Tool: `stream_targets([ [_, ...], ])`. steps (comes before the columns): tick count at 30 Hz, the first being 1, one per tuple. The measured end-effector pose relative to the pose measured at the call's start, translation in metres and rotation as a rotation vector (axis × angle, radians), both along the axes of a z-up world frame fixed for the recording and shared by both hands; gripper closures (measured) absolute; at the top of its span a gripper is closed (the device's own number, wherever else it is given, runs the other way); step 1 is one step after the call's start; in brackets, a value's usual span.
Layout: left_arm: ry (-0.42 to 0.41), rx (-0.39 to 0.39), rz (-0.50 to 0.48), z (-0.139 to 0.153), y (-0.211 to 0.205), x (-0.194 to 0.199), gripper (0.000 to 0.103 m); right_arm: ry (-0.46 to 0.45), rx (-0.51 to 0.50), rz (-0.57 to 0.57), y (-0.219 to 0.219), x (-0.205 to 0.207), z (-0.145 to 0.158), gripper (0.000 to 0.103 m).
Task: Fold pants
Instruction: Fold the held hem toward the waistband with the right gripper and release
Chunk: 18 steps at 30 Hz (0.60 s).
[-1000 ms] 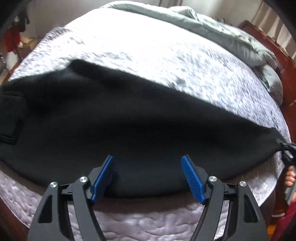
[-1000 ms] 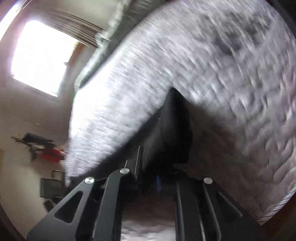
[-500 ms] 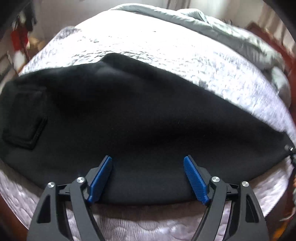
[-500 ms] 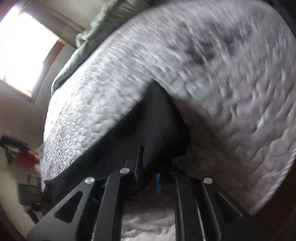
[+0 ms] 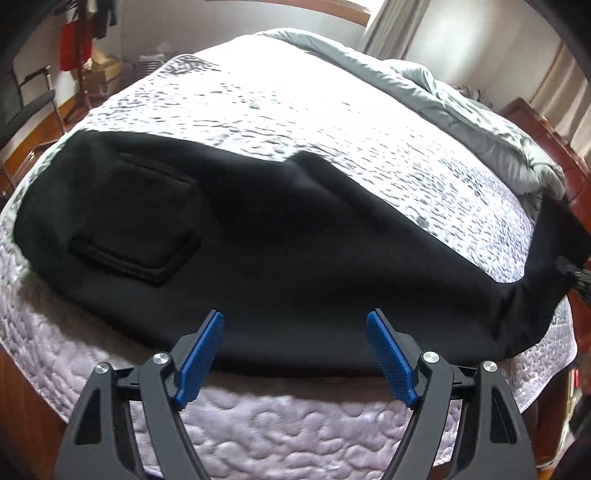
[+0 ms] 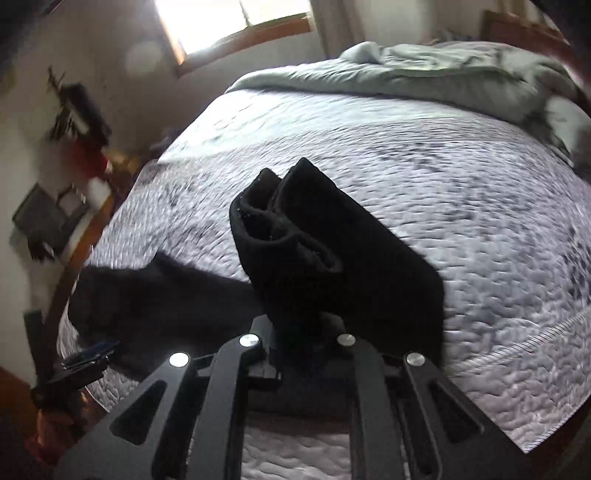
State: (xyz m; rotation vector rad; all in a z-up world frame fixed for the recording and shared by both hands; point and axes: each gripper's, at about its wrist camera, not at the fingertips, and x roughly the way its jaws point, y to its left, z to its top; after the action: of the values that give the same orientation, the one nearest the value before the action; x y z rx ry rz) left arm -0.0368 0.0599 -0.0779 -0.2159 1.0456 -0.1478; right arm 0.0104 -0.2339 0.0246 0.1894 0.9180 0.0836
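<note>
Bed [image 5: 303, 122] under a quilted cover carries the black pants [image 5: 295, 251] lying long-axis left to right along its near edge, a grey duvet [image 5: 461, 107] bunched far away, the left gripper [image 5: 295, 354] spread wide and empty just near of the pants' middle, while the right gripper [image 6: 299, 343] pinches the raised leg cuffs at the right end.

Window [image 6: 236, 18] daylight, glare on bedspread [image 5: 295, 103]; fisheye-warped edges, motion blur.
</note>
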Motion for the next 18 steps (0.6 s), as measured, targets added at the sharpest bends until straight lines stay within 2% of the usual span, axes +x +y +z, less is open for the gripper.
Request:
stream_targets([
  [5, 0.001, -0.020, 0.047, -0.001, 0.027, -0.006, 0.023, 0.051, -0.080, 0.128, 0.089, 0.027, -0.026, 0.094],
  [8, 0.010, -0.030, 0.066, -0.004, 0.039, -0.009, 0.023, 0.113, -0.126, 0.201, 0.135, 0.034, -0.058, 0.094],
  [11, 0.016, -0.037, 0.074, -0.006, 0.045, -0.011, 0.023, 0.162, -0.171, 0.233, 0.161, 0.034, -0.085, 0.093],
  [12, 0.017, -0.041, 0.074, -0.006, 0.047, -0.012, 0.023, 0.177, -0.169, 0.236, 0.163, 0.034, -0.091, 0.089],
  [13, 0.020, -0.046, 0.073, -0.007, 0.047, -0.012, 0.023, 0.200, -0.147, 0.251, 0.161, 0.034, -0.097, 0.078],
  [14, 0.027, -0.053, 0.071, -0.008, 0.047, -0.011, 0.023, 0.224, -0.107, 0.269, 0.159, 0.033, -0.101, 0.072],
  [15, 0.033, -0.060, 0.067, -0.009, 0.045, -0.010, 0.023, 0.244, -0.054, 0.287, 0.156, 0.034, -0.105, 0.057],
  [16, 0.039, -0.071, 0.059, -0.009, 0.044, -0.007, 0.023, 0.262, 0.012, 0.309, 0.152, 0.031, -0.107, 0.048],
  [18, 0.052, -0.095, 0.033, -0.010, 0.036, -0.001, 0.023, 0.283, 0.175, 0.344, 0.137, 0.024, -0.102, 0.048],
])
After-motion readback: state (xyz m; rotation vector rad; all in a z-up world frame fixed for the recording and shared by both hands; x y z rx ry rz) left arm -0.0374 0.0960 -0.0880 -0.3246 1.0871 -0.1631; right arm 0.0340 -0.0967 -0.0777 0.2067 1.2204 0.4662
